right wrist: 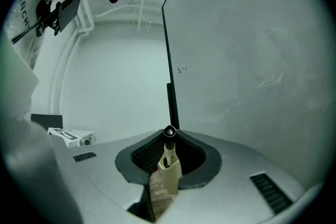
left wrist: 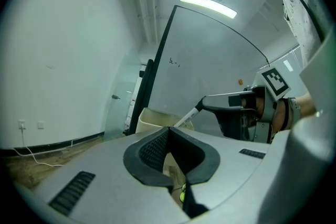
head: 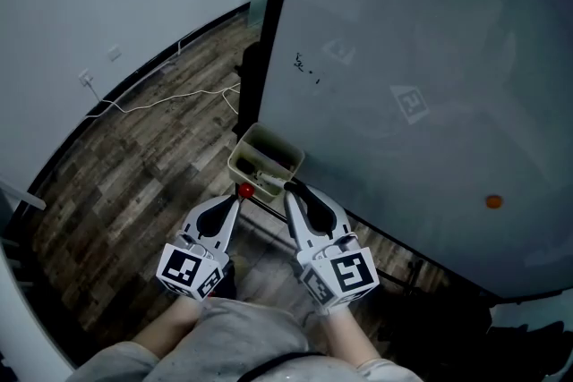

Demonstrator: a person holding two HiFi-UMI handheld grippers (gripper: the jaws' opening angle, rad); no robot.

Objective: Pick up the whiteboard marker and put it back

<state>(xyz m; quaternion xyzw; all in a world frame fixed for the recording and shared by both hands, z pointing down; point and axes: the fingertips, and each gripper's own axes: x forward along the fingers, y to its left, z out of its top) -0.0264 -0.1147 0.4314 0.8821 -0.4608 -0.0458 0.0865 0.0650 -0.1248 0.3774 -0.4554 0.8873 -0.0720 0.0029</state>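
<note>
So the right gripper [right wrist: 169, 134] has its jaws clamped on the white whiteboard marker with the black end [right wrist: 169, 153]; in the right gripper view the black end sticks out right at the jaw tips and the white barrel runs back between the dark ribbed pads. From the head view the marker [head: 267, 179] slants away from those jaw tips, its far end down inside the small beige plastic box [head: 277, 149] that sits just ahead of both grippers, at the lower edge of the big grey whiteboard with the black frame [head: 403, 58].

Left gripper [left wrist: 168, 128] has its jaws closed tip to tip with nothing between them; past its tips the left gripper view shows the beige box [left wrist: 152, 117] and, off to the right, the other gripper [left wrist: 206, 103] with the marker [left wrist: 186, 119] poking out of it.

In the head view the two grippers sit side by side, left gripper [head: 235, 203] just beside right gripper [head: 291, 191]; there's a little red round thing [head: 244, 190] right off the left jaw tips, can't tell what it is; an orange dot [head: 493, 202] sits on the board well to the right of the right jaws.
</note>
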